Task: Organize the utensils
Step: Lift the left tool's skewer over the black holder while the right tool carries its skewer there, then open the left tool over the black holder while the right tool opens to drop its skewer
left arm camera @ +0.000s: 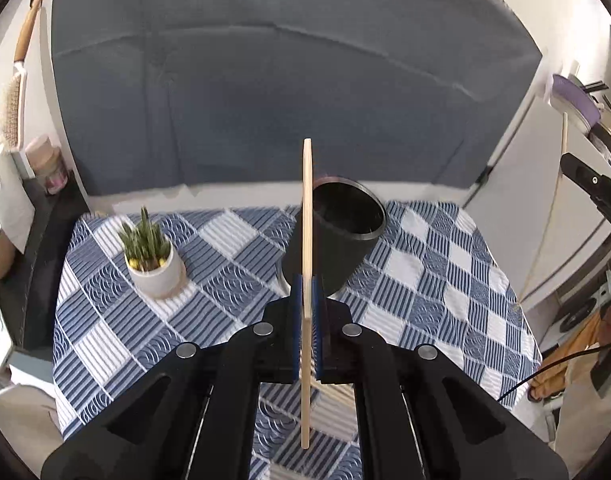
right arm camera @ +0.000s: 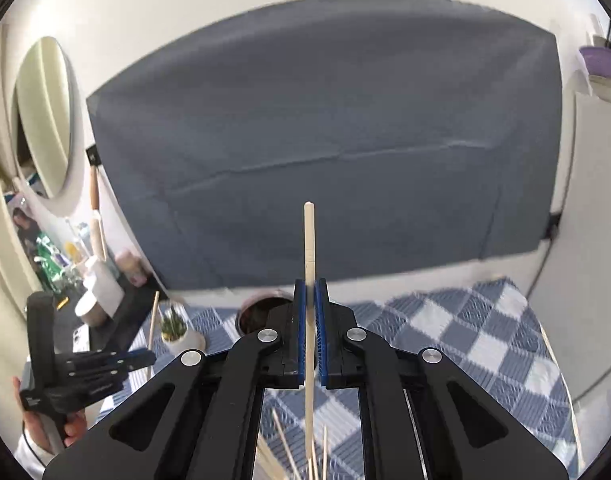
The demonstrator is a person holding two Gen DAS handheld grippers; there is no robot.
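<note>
My left gripper (left arm camera: 306, 280) is shut on a pale wooden chopstick (left arm camera: 306, 208) that stands upright between its blue pads. Just behind it a black cup (left arm camera: 345, 236) stands on the checked tablecloth (left arm camera: 425, 280). My right gripper (right arm camera: 310, 284) is shut on a second chopstick (right arm camera: 309, 240), also upright. The cup's rim (right arm camera: 257, 308) shows past its left finger. Several loose chopsticks (right arm camera: 293, 452) lie on the cloth below it. Each gripper appears at the edge of the other's view: the right gripper (left arm camera: 593, 184), and the left gripper (right arm camera: 105, 364) in a hand.
A small green plant in a white pot (left arm camera: 153, 264) stands left of the cup. A dark grey cloth (left arm camera: 297, 88) hangs behind the table. A shelf with bottles and a brush (left arm camera: 13, 112) is at the left, and a white cabinet (left arm camera: 545, 208) at the right.
</note>
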